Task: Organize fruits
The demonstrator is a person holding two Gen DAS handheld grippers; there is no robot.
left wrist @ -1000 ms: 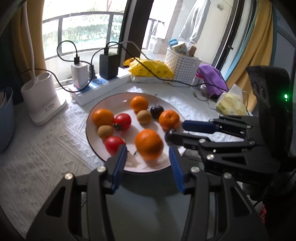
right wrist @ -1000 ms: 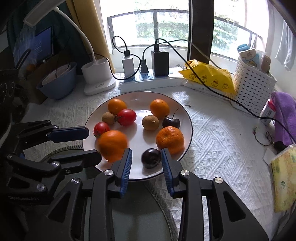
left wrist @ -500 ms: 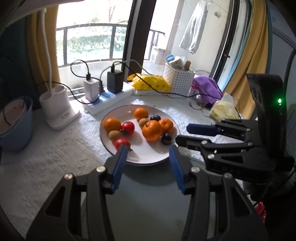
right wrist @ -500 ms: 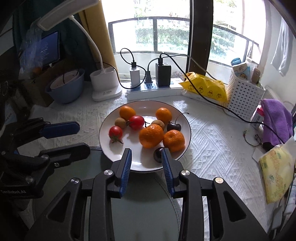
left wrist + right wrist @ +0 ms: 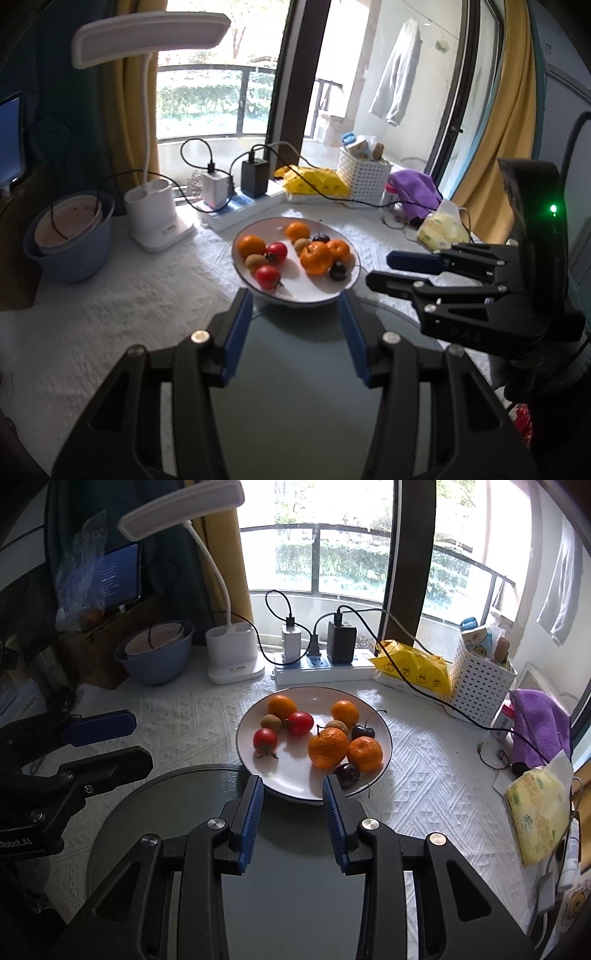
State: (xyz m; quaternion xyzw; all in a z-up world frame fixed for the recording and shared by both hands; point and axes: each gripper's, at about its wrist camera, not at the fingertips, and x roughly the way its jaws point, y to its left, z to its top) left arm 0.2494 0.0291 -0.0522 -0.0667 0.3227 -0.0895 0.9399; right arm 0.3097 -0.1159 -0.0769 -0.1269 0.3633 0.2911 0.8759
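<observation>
A white plate (image 5: 386,755) on the white patterned cloth carries several oranges, two tomatoes (image 5: 265,738), kiwis and dark cherries. The biggest orange (image 5: 328,747) rests in the middle against a smaller one, and a dark cherry (image 5: 347,773) lies at the near rim. My right gripper (image 5: 292,781) hovers open and empty just short of the plate's near edge. In the left wrist view the plate (image 5: 295,291) sits ahead of my left gripper (image 5: 295,297), which is also open with nothing between its fingers. The right gripper (image 5: 391,269) shows at the right there.
A round dark mat (image 5: 177,812) lies under both grippers. Behind the plate stand a desk lamp base (image 5: 232,653), a power strip (image 5: 321,668) with chargers and cables, a blue bowl (image 5: 155,657), a yellow packet (image 5: 410,666) and a white basket (image 5: 484,675). Purple cloth (image 5: 539,723) lies right.
Both grippers have drawn back and up from the plate. The big orange that lay between the left fingers has rolled to the plate's middle. The dark cherry stays at the near rim.
</observation>
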